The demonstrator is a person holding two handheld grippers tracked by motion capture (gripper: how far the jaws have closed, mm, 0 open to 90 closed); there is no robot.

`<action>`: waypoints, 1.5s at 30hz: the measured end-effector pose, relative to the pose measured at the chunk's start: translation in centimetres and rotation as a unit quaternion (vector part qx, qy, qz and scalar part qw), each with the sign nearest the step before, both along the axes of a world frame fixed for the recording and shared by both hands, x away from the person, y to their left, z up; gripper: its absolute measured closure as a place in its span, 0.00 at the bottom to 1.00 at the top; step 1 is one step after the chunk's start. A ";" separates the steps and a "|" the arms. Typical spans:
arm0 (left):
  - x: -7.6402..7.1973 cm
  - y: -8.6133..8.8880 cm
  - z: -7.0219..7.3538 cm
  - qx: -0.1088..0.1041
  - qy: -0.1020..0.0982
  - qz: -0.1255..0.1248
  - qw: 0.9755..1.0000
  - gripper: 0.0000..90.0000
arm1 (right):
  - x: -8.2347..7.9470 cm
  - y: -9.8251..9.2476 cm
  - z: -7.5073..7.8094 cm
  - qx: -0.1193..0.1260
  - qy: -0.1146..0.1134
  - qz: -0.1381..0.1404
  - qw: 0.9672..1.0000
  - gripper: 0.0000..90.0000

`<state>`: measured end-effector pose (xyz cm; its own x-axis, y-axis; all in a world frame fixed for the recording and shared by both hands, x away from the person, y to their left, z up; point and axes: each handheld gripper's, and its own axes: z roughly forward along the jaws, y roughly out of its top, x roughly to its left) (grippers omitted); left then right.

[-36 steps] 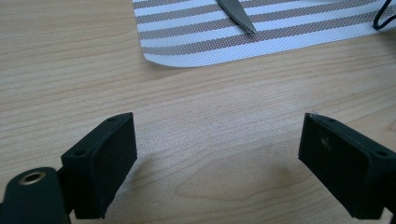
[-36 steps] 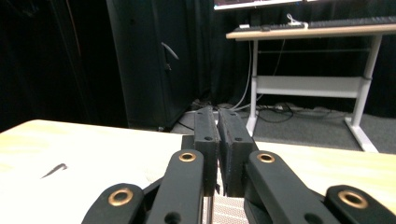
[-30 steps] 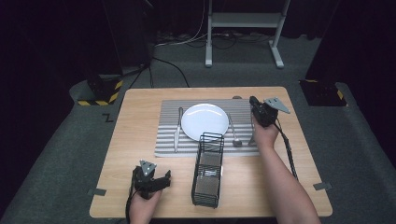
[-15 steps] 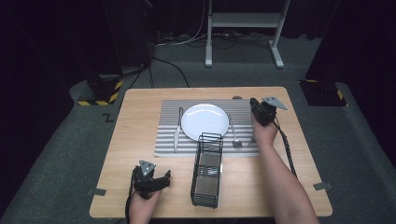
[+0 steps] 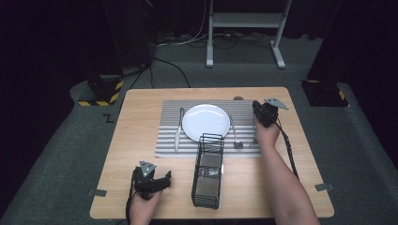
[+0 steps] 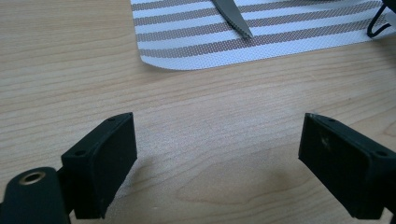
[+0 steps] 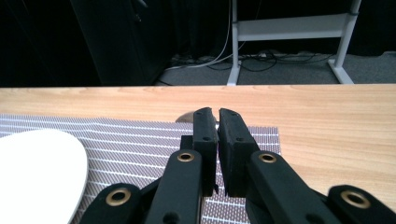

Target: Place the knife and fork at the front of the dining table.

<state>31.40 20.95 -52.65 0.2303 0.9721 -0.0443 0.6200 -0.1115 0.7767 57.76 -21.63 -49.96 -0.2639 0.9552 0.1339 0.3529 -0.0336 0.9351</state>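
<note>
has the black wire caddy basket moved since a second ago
No. In the high view the black wire caddy basket sits where it did, its far end just below the round white plate and overlapping the striped placemat's near edge.

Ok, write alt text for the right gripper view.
The right gripper, its two black jaws closed together with nothing visible between them, points over a grey-and-white striped placemat on a wooden table. The edge of a white plate lies at lower left; beyond the table are a dark floor, cables and a grey stand.
</note>
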 end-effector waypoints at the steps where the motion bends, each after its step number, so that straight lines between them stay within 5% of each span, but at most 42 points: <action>1: 0.0 0.0 0.0 0.000 0.000 0.000 1.000 0.13 | 0.0 0.0 0.0 -0.001 0.002 0.000 1.000 0.96; 14: 0.0 0.0 0.0 -0.001 -0.001 -0.001 1.000 0.13 | 0.0 0.3 -0.5 -0.011 0.018 0.010 1.000 0.95; 27: 0.0 0.1 0.1 -0.001 -0.005 -0.001 1.000 0.13 | -0.8 0.7 0.2 -0.031 0.018 0.025 0.999 0.84; 35: 0.0 0.1 0.1 -0.003 -0.008 -0.003 1.000 0.13 | -3.0 0.6 1.0 -0.027 0.000 0.036 0.999 0.69; 45: 0.1 -0.1 0.1 0.002 -0.005 -0.004 1.000 0.13 | -6.2 -0.5 1.3 -0.052 -0.008 0.031 0.998 0.47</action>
